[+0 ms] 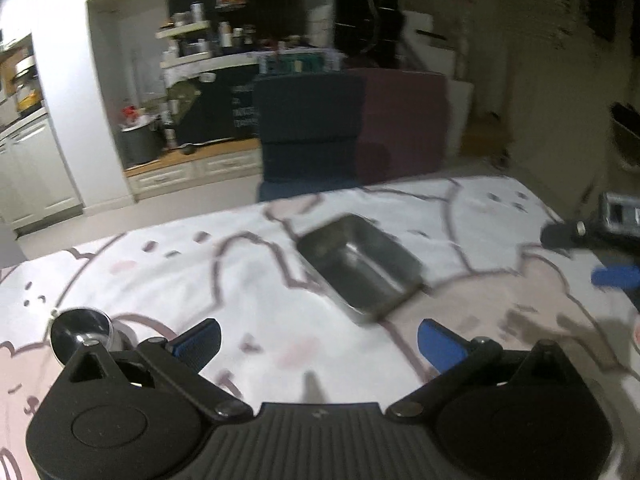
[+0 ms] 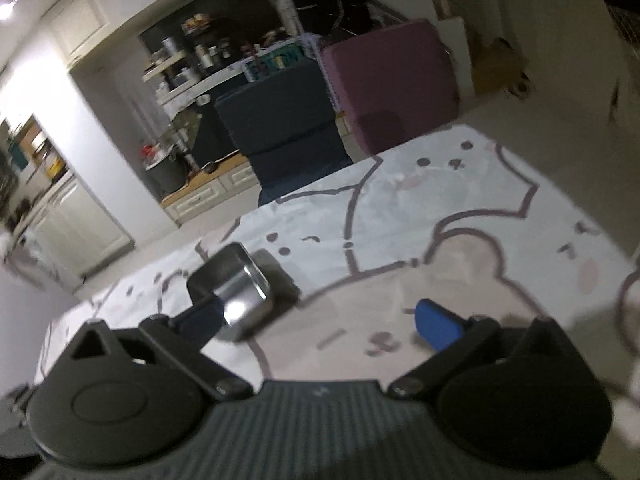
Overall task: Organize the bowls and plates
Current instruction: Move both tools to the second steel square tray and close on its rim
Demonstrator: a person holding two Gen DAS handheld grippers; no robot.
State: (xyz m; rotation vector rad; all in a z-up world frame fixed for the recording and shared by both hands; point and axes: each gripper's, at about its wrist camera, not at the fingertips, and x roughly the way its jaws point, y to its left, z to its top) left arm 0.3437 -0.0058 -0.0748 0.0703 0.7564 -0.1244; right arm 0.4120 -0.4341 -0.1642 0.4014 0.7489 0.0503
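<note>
Left wrist view is showing the left tool point(image 1: 318, 340) hovering over a counter point(image 1: 248, 280) covered with a white cloth printed with pink cartoon outlines. Its blue fingers point(image 1: 198, 342) are standing as wide apart as they go, nothing between them, nothing gripped. A rectangular steel tray point(image 1: 360, 268) is sitting on the cloth just beyond the fingertips, slightly right of centre, turned diagonally, empty inside, not touching the tool. A round shiny metal bowl point(image 1: 82, 326) is lying at the near left, just beside the left finger's linkage; contact cannot be told. At the far right edge the other tool point(image 1: 612, 248) is partly showing, dark body with a blue finger, blurred. A sliver of a pale round thing point(image 1: 636, 334) is peeking in at the right edge, too cut off to identify.

Right wrist view is showing the right tool point(image 2: 318, 320) also tilted down over the same cloth, fingers point(image 2: 436, 322) spread fully, holding nothing. The steel tray point(image 2: 240, 288) is appearing at the left here, behind the left finger and partly hidden by it, resting on the counter, clear of the gap between the fingers. Bare cloth is lying under the gap.

Beyond the far counter edge a dark blue block seat point(image 1: 308, 128) and a purple one point(image 1: 404, 120) are standing side by side on the floor. Farther left a recessed shelf nook point(image 1: 200, 40) cluttered with jars is showing, white cabinets point(image 1: 36, 168) at the left. Both views are blurred.
</note>
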